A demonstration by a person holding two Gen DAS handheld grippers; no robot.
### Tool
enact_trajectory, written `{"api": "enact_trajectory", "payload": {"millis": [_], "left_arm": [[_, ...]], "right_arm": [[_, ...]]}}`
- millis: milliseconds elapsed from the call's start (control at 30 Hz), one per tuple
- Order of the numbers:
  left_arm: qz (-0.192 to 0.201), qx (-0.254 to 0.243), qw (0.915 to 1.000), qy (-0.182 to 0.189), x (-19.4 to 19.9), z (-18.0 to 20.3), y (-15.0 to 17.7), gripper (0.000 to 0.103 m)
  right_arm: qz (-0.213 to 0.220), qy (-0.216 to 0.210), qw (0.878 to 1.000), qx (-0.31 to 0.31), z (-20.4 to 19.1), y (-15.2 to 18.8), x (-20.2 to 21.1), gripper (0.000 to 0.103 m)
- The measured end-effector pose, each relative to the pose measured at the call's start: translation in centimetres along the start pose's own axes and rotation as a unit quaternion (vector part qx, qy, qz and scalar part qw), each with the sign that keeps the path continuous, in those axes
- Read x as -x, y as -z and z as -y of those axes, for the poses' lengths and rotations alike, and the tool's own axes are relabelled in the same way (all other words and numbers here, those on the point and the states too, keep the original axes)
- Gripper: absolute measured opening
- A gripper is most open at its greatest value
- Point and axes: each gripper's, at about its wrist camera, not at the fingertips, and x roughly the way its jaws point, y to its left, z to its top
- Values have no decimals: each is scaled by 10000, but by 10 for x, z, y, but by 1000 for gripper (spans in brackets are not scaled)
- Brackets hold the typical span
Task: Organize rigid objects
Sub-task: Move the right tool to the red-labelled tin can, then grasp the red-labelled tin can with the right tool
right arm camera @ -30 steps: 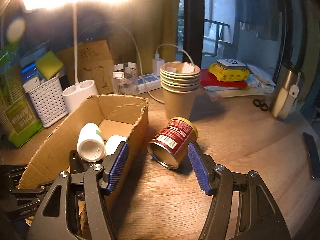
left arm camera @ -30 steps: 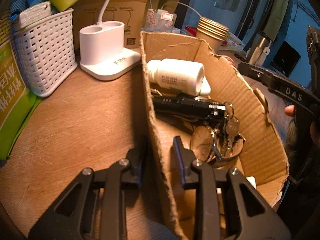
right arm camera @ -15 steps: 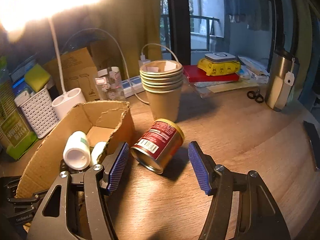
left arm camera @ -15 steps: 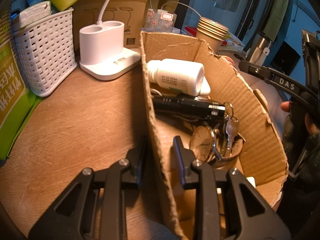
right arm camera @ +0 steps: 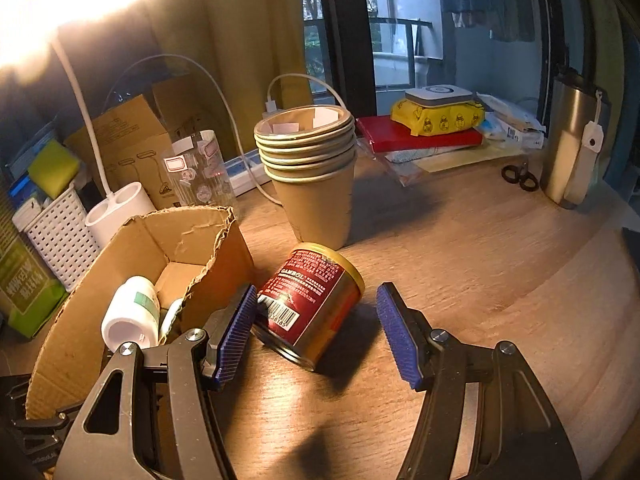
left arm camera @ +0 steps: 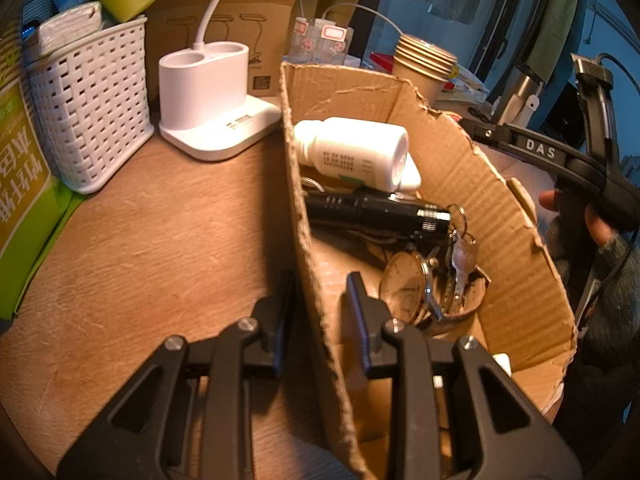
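— Cardboard box (left arm camera: 460,168), brown, open-topped and torn along its rim, takes up most of the wooden desk (right arm camera: 460,264). What's crowding it?

— Behind it a stack of tan paper cups (right arm camera: 312,184), a white woven plastic basket (left arm camera: 92,112) and a white lamp base (left arm camera: 212,108). Far right, a steel flask (right arm camera: 572,148).

— And inside the box?

— A white plastic pill bottle (left arm camera: 352,152) lying on its side, a black flashlight (left arm camera: 380,212) below it, then a bunch of keys (left arm camera: 460,256) beside a round brass-coloured disc (left arm camera: 404,284).

— Left gripper (left arm camera: 318,296)?

— Its jaws straddle the box's near wall, one outside, one inside, drawn close on the cardboard; that edge blocks much of its view.

— The can?

— Red and gold tin can (right arm camera: 312,304), tipped on its side on the desk, just beside the box's outer wall, open end facing the camera.

— Right gripper (right arm camera: 316,332)?

— Blue pads spread wide, the can lying between them. The left pad sits right by the can and the box wall; the right pad stands clear.
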Motion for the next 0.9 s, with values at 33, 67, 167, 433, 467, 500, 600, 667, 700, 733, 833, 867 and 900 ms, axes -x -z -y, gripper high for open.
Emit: {"api": "enact_trajectory", "payload": {"millis": [33, 67, 167, 433, 467, 500, 600, 667, 700, 733, 833, 867, 900], "left_arm": [[-1, 0, 10000, 1, 0, 0, 0, 28], [0, 0, 10000, 1, 0, 0, 0, 28], [-1, -1, 10000, 1, 0, 0, 0, 28], [-1, -4, 10000, -1, 0, 0, 0, 28], [-2, -4, 10000, 0, -1, 0, 0, 28], [-2, -3, 10000, 0, -1, 0, 0, 28], [-2, -3, 10000, -1, -1, 0, 0, 28], [-3, -4, 10000, 3, -1, 0, 0, 28], [-3, -5, 10000, 4, -1, 1, 0, 28], [-3, -6, 10000, 4, -1, 1, 0, 28], [-2, -4, 10000, 3, -1, 1, 0, 28], [-3, -5, 10000, 3, -1, 2, 0, 28], [-3, -3, 10000, 4, -1, 2, 0, 28]], "right_arm": [[-10, -2, 10000, 1, -1, 0, -1, 65], [-23, -6, 10000, 6, -2, -1, -2, 65], [-85, -12, 10000, 41, -5, -2, -8, 65], [-239, -6, 9997, 83, -7, -2, -20, 65], [-249, -8, 9997, 70, -6, -2, -20, 65], [-254, -11, 9997, 66, -7, -2, -20, 65], [-242, -29, 9997, 90, -8, -1, -20, 62], [-237, -37, 9997, 101, -8, -1, -20, 60], [-237, -39, 9997, 106, -9, -1, -20, 60], [-239, -44, 9996, 110, -9, -1, -20, 60], [-279, -124, 9995, 101, -8, -1, -22, 60], [-294, -140, 9994, 91, -7, -2, -22, 60], [-295, -139, 9994, 95, -8, -2, -22, 60]]}}
